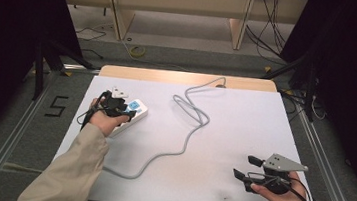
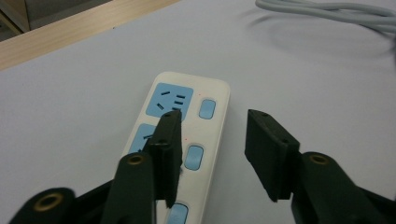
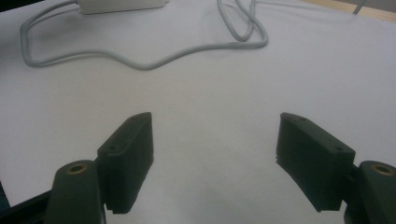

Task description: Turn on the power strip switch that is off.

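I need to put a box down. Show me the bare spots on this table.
The biggest free patch is the right half of the table, between the cable and the right edge, ahead of the right claw. A smaller one lies at the front, between the cable's low bend and the near edge. The left side is crowded: the power strip, a plug and the left claw.

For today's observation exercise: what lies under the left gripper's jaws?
Under the open left gripper lies a white plastic power strip with blue sockets and switches, resting on the white table. Its near end is covered by the jaws.
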`<state>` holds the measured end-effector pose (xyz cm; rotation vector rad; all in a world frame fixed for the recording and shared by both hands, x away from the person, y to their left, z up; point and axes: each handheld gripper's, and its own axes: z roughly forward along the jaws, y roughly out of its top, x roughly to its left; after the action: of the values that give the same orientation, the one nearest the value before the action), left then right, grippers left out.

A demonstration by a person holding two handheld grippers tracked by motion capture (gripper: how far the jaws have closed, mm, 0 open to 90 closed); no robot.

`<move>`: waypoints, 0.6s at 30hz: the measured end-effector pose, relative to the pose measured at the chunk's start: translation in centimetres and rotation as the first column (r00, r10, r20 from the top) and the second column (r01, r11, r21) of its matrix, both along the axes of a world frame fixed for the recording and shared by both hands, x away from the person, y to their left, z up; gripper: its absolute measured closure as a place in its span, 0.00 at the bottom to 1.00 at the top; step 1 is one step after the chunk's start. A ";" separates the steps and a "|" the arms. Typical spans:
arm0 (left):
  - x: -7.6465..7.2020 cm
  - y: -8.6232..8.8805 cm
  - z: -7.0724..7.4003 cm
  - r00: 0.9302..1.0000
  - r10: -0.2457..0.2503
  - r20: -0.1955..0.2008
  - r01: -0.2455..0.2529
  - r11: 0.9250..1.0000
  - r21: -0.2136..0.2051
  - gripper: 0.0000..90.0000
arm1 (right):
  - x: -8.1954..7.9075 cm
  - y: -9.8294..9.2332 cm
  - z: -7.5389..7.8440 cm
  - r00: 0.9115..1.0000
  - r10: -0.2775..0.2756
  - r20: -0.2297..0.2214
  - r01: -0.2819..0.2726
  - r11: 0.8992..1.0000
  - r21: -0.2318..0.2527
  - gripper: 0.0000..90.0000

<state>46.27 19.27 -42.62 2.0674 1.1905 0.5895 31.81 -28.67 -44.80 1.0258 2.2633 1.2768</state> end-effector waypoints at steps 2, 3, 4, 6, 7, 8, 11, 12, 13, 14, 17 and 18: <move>-0.4 -0.3 0.2 1.000 0.001 0.002 -0.001 1.000 -0.009 0.54 | 0.0 0.0 0.0 1.000 0.000 0.001 0.000 1.000 0.002 0.31; -0.5 -0.4 0.3 1.000 -0.001 0.002 0.001 1.000 -0.012 0.51 | 0.0 0.0 0.0 1.000 0.000 0.001 0.000 1.000 0.002 0.31; -0.7 -0.6 0.4 1.000 -0.002 0.006 0.002 1.000 -0.020 0.49 | 0.0 0.0 0.0 1.000 -0.001 0.001 0.001 1.000 0.002 0.31; -1.1 -0.9 0.6 1.000 -0.005 0.011 0.005 1.000 -0.028 0.45 | 0.0 0.0 0.0 1.000 0.000 0.000 0.000 1.000 0.001 0.31; -1.3 -1.1 0.7 1.000 -0.006 0.013 0.006 1.000 -0.029 0.41 | 0.0 0.0 0.0 1.000 0.001 0.000 -0.001 1.000 0.001 0.31; -1.5 -1.2 0.7 1.000 -0.013 0.015 0.014 0.999 -0.030 0.38 | 0.0 0.0 0.0 1.000 0.001 0.000 -0.001 1.000 0.001 0.31; -2.1 -1.5 0.8 0.999 -0.032 0.024 0.033 0.999 -0.027 0.33 | 0.0 0.0 0.0 1.000 0.001 0.000 -0.001 1.000 0.001 0.30; -2.3 -1.6 0.8 0.999 -0.041 0.028 0.042 0.999 -0.031 0.32 | 0.0 0.0 0.0 1.000 0.002 0.000 -0.002 1.000 0.001 0.30; -2.7 -1.7 0.8 0.998 -0.053 0.027 0.054 0.998 -0.042 0.32 | 0.0 0.0 0.0 1.000 0.002 -0.002 -0.002 1.000 -0.001 0.30; -3.0 -1.7 0.8 0.998 -0.064 0.024 0.065 0.997 -0.048 0.31 | 0.0 0.0 -0.1 1.000 0.003 -0.004 -0.003 1.000 0.000 0.30; -3.9 -1.9 0.8 0.996 -0.078 0.034 0.080 0.995 -0.065 0.27 | 0.1 0.0 -0.1 1.000 0.006 -0.008 -0.006 1.000 -0.002 0.30; -4.2 -1.9 0.9 0.996 -0.084 0.038 0.086 0.994 -0.065 0.27 | 0.1 0.0 -0.1 1.000 0.005 -0.009 -0.005 1.000 -0.003 0.30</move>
<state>42.03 17.35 -41.74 2.0324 1.0825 0.5363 31.91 -28.68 -44.93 1.0279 2.2754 1.2735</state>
